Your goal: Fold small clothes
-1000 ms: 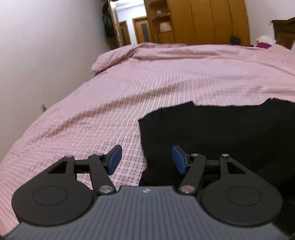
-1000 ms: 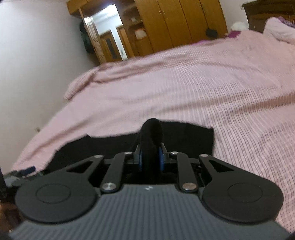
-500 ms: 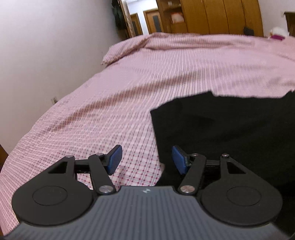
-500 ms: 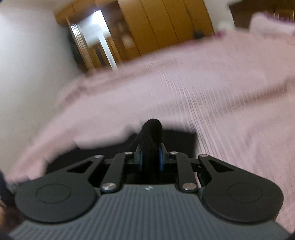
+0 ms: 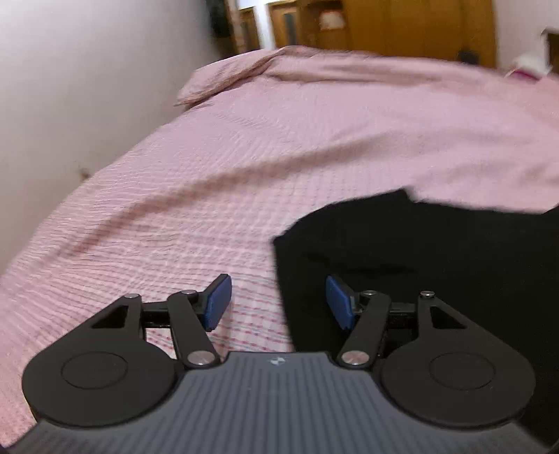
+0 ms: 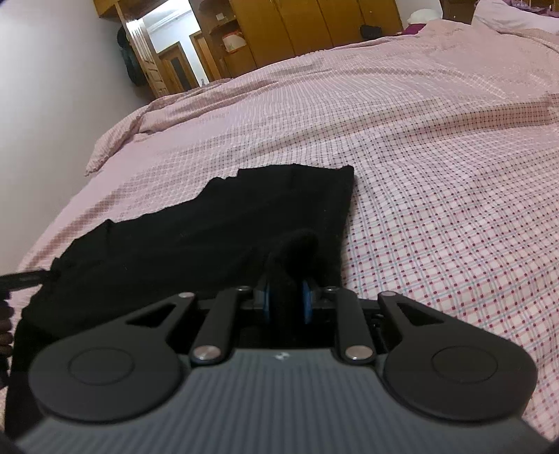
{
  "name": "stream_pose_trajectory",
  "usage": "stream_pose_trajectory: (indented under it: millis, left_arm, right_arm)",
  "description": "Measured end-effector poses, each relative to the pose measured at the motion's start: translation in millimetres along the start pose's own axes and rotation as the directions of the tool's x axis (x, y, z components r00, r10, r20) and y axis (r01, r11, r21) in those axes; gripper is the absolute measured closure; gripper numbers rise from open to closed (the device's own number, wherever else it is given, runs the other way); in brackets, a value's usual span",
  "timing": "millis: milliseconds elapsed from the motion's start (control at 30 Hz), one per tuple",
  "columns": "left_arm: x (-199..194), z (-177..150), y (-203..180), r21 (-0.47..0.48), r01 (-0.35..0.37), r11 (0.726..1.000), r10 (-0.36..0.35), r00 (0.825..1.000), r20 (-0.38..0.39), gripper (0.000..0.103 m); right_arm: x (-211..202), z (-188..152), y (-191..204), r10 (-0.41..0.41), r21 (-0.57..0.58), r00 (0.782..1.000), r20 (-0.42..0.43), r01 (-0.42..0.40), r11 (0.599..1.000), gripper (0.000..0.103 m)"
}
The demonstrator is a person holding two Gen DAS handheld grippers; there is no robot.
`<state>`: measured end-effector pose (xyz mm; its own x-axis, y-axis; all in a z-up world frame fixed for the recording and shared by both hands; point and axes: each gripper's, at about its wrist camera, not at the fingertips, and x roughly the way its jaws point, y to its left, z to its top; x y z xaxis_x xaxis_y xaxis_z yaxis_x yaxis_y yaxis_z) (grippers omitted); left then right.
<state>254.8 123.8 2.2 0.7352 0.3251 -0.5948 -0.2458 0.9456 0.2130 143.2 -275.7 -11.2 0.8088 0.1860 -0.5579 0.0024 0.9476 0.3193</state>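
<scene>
Pink checked bed [image 6: 436, 146], plain wall [image 5: 70, 70], wooden wardrobes [image 6: 332, 24] beyond.

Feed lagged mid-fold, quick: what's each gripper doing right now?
Left gripper: open, holding nothing, over the black garment's edge.
Right gripper: shut on a bunched fold of the black garment.

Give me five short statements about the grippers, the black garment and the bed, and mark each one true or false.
1. The right gripper is shut on a bunch of the black garment. True.
2. The left gripper clamps the garment. False: it is open, with nothing pinched.
3. The garment lies on a pink checked bedspread. True.
4. The garment is white. False: it is black.
5. A wooden wardrobe stands beyond the bed. True.
</scene>
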Motion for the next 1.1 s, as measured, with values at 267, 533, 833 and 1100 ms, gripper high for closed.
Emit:
stream_pose_trajectory:
  millis: [267, 533, 833, 1100]
  left_arm:
    - [9.2, -15.1, -6.0, -0.087, -0.123, 0.989, 0.129, 0.99, 0.057, 0.036]
    - [2.6, -7.1, -1.2, -0.074, -0.115, 0.991, 0.118, 0.992, 0.036, 0.036]
    - [-34.5, -5.1, 5.5, -0.02, -0.04, 0.999, 0.042, 0.995, 0.094, 0.036]
    - [-7.3, -24.2, -6.1, 0.042, -0.095, 0.995, 0.093, 0.995, 0.044, 0.034]
  right_arm:
    - [-22.5, 25.8, 11.0, -0.061, -0.123, 0.975, 0.212, 0.088, 0.988, 0.09]
    - [-2.6, 8.8, -24.7, -0.063, 0.041, 0.996, 0.056, 0.061, 0.997, 0.088]
    - [-34.9, 22.7, -6.1, 0.023, 0.035, 0.982, 0.188, -0.03, 0.999, 0.044]
    - [6.8, -10.5, -11.9, -0.016, -0.053, 0.999, 0.047, 0.018, 0.998, 0.043]
